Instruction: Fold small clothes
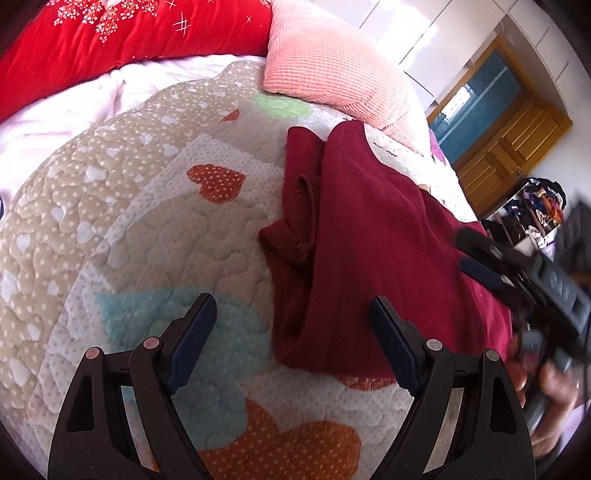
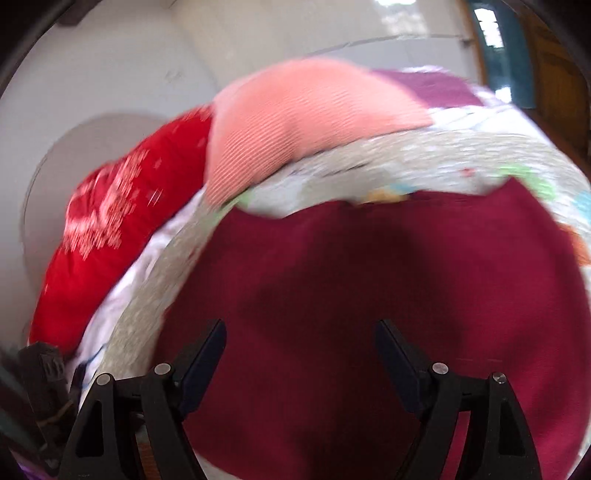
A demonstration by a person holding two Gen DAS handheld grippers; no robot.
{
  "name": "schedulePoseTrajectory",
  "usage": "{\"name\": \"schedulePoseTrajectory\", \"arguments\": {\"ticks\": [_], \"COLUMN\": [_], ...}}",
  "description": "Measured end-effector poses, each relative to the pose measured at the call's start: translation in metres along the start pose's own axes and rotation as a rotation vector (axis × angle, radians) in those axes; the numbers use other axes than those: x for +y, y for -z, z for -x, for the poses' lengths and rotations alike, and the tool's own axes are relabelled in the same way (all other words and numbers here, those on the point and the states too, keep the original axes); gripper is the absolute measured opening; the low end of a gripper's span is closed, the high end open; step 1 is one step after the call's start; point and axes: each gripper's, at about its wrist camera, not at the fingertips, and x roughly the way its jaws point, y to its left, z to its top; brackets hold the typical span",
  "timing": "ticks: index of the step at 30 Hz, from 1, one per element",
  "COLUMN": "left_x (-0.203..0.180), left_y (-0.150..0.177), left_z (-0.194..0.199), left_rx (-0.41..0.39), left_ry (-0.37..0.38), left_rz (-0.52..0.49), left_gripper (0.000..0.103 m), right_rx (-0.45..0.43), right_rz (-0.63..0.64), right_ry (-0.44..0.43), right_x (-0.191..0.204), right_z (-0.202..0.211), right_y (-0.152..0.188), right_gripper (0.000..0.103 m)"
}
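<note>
A dark red garment (image 1: 369, 236) lies partly folded on a quilted heart-patterned bedspread (image 1: 147, 206), with a bunched layer along its left side. My left gripper (image 1: 291, 314) is open and empty, hovering above the garment's near left edge. My right gripper (image 1: 476, 254) shows blurred at the right over the garment's right side, held by a hand. In the right wrist view, the right gripper (image 2: 301, 332) is open and empty above the broad red cloth (image 2: 369, 295).
A pink ribbed pillow (image 1: 332, 70) and a red embroidered quilt (image 1: 129, 33) lie at the head of the bed. A wooden cabinet (image 1: 509, 147) and a rack of clutter (image 1: 528, 214) stand beyond the bed's right edge.
</note>
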Motion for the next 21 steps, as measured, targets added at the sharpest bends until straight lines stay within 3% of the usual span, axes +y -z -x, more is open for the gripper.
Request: {"name": "schedulePoseTrajectory", "arguments": {"ticks": [5, 8, 11, 13, 16, 17, 19, 20, 21], "left_x": [0.005, 0.006, 0.006, 0.008, 0.01, 0.01, 0.009, 0.008, 0.006], "left_y": [0.004, 0.005, 0.006, 0.006, 0.004, 0.004, 0.002, 0.002, 0.0], "left_z": [0.002, 0.002, 0.002, 0.002, 0.0, 0.0, -0.002, -0.002, -0.003], "left_rx": [0.012, 0.006, 0.002, 0.002, -0.001, -0.003, -0.007, -0.01, -0.011], "left_ry": [0.02, 0.03, 0.03, 0.033, 0.036, 0.035, 0.03, 0.029, 0.03], "left_rz": [0.006, 0.007, 0.009, 0.017, 0.024, 0.024, 0.022, 0.019, 0.016], "left_gripper": [0.085, 0.085, 0.085, 0.085, 0.085, 0.085, 0.085, 0.087, 0.088], "right_rx": [0.108, 0.232, 0.241, 0.255, 0.216, 0.192, 0.151, 0.139, 0.129], "right_rz": [0.136, 0.207, 0.277, 0.34, 0.402, 0.398, 0.376, 0.354, 0.331], "right_ry": [0.042, 0.095, 0.181, 0.211, 0.248, 0.242, 0.242, 0.207, 0.178], "right_x": [0.062, 0.085, 0.102, 0.108, 0.109, 0.105, 0.092, 0.086, 0.08], "right_z": [-0.047, -0.088, -0.112, -0.126, -0.131, -0.126, -0.112, -0.104, -0.096], "right_y": [-0.029, -0.035, -0.034, -0.031, -0.027, -0.026, -0.029, -0.032, -0.035], "right_gripper": [0.081, 0.081, 0.086, 0.1, 0.099, 0.095, 0.059, 0.052, 0.031]}}
